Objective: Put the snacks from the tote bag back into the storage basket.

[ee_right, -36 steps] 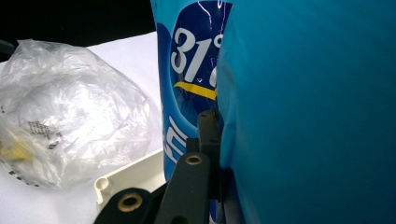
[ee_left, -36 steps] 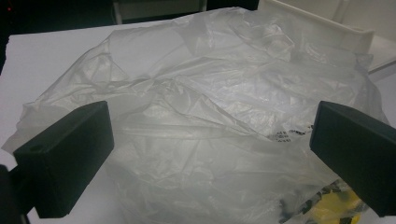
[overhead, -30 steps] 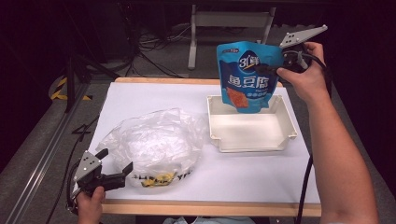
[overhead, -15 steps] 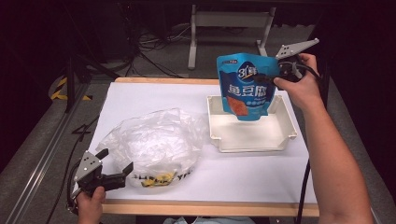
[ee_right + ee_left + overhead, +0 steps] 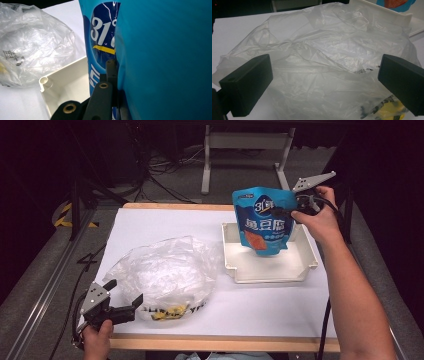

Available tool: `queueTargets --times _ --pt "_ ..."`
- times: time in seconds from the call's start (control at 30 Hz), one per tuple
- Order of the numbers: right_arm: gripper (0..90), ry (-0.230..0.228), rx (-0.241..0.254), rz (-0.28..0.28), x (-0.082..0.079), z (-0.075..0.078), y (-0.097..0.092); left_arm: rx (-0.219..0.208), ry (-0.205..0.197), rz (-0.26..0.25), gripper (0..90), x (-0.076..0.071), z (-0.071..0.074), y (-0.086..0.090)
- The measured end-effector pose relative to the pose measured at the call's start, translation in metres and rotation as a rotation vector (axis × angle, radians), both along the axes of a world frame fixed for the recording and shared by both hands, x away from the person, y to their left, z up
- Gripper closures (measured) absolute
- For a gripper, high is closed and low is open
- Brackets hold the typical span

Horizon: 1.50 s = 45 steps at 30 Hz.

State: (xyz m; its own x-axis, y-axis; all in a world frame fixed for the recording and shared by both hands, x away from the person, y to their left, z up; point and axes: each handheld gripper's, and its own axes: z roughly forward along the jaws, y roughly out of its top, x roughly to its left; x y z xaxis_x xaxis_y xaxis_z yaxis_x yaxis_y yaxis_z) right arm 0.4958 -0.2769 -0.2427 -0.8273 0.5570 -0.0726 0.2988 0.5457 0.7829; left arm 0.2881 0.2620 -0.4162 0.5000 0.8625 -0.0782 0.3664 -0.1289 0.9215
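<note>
A blue snack pouch (image 5: 263, 221) hangs upright over the white tray (image 5: 305, 270), its lower edge down between the tray's walls. My right gripper (image 5: 281, 213) is shut on the pouch's upper right side; in the right gripper view the black jaws (image 5: 110, 82) pinch the blue pouch (image 5: 160, 50). A crumpled clear plastic bag (image 5: 165, 272) with yellow and black print lies at the left of the table. My left gripper (image 5: 125, 301) stands open at the bag's near left edge, its pads (image 5: 247, 85) apart with the plastic bag (image 5: 322, 57) lying beyond them.
White paper covers the table (image 5: 160, 222). The tray's white corner (image 5: 47, 82) sits beside the bag in the right gripper view. A metal stand (image 5: 245, 150) and cables lie on the dark floor behind the table. A rail (image 5: 45, 290) runs along the left side.
My right gripper has lowered the blue pouch so its bottom now dips into the tray. The left gripper and the plastic bag have stayed still.
</note>
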Motion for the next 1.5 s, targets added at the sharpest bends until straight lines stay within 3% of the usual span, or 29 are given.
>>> queueTargets --times 0.5,1.07,1.27,1.5 --pt "90.0 0.034 -0.007 -0.012 0.003 -0.020 -0.001 0.002 0.002 -0.005 0.5 0.000 0.000 0.000" --pt "88.3 0.038 -0.010 -0.029 0.003 -0.024 -0.013 -0.001 -0.001 0.002 0.5 0.000 0.000 0.000" --pt "87.6 0.038 -0.018 -0.035 0.003 -0.025 -0.017 -0.001 -0.002 0.006 0.5 -0.001 0.001 0.000" --pt "83.9 0.006 -0.044 -0.059 0.009 -0.026 -0.026 0.003 -0.002 0.008 0.5 -0.001 0.000 0.001"
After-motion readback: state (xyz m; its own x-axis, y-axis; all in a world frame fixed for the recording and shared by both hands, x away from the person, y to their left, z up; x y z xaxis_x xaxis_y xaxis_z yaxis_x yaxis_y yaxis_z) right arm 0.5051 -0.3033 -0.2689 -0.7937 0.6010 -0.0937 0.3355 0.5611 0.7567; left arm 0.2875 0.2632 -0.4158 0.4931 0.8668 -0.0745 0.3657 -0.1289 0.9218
